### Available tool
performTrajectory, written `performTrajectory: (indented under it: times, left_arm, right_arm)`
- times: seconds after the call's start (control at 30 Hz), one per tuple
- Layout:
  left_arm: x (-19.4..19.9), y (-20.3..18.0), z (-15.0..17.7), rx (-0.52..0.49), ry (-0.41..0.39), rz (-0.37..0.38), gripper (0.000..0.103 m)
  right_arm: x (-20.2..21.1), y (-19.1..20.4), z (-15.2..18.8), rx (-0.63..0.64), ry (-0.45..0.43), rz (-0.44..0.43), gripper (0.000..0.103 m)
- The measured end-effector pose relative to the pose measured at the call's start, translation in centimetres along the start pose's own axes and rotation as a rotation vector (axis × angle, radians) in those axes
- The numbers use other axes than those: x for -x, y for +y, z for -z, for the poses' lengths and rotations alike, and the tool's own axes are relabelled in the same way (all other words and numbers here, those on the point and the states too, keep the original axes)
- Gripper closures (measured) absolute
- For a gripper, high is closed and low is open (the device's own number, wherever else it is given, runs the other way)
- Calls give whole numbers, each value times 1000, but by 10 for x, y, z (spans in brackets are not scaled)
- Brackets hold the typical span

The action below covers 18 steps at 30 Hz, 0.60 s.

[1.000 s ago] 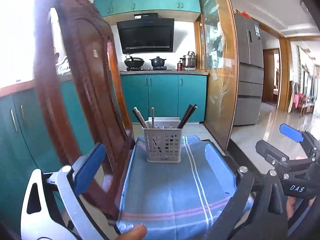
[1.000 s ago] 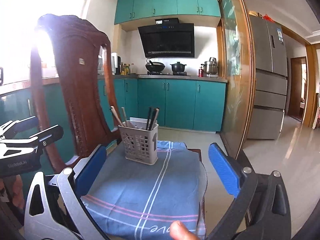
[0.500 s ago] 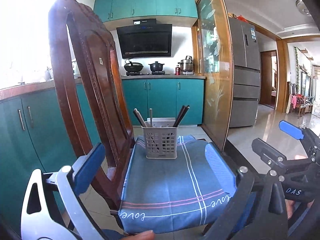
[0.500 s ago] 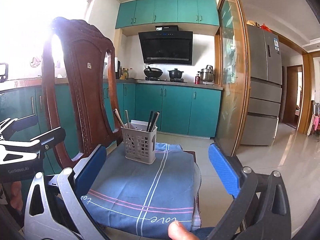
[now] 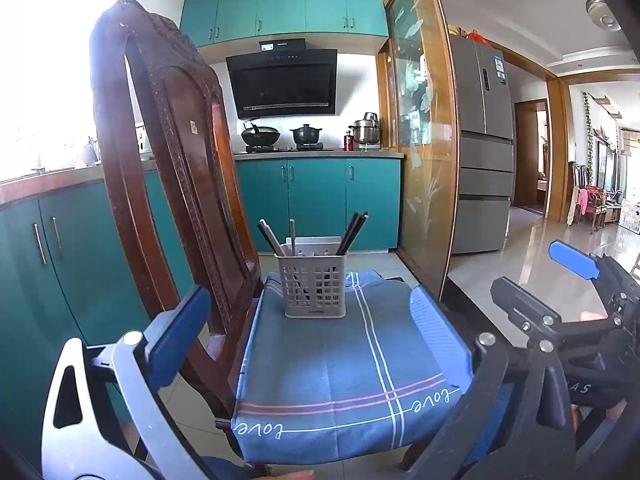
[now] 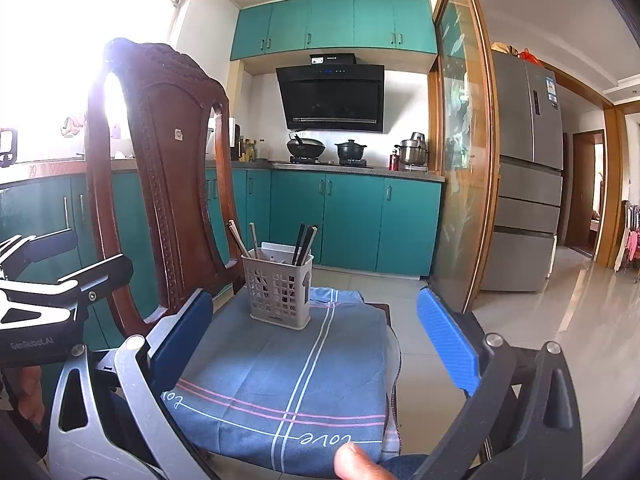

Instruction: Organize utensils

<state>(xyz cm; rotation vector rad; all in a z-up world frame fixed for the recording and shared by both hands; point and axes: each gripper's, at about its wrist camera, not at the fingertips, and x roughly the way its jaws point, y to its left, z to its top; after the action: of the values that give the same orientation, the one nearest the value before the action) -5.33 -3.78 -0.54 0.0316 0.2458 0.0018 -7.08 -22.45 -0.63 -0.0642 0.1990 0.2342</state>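
Both my left gripper (image 5: 308, 336) and right gripper (image 6: 320, 336) hang apart and empty. The chopsticks (image 5: 354, 228) stand in the basket (image 5: 314, 286) on the chair; sorting looks finished, or I reach in next.

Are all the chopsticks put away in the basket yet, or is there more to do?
Looks nearly done: chopsticks stand in the grey basket on the blue cloth. The left hand-held gripper and right hand-held gripper are open and empty. No loose utensils show on the cloth.
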Motion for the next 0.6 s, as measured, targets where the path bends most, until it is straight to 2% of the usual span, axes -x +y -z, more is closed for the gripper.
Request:
performTrajectory:
  times: [0.6]
  left_arm:
    - [-1,1,-2,6,1,1,3]
  right_arm:
    - [2,-6,0,-5,-6,12,3]
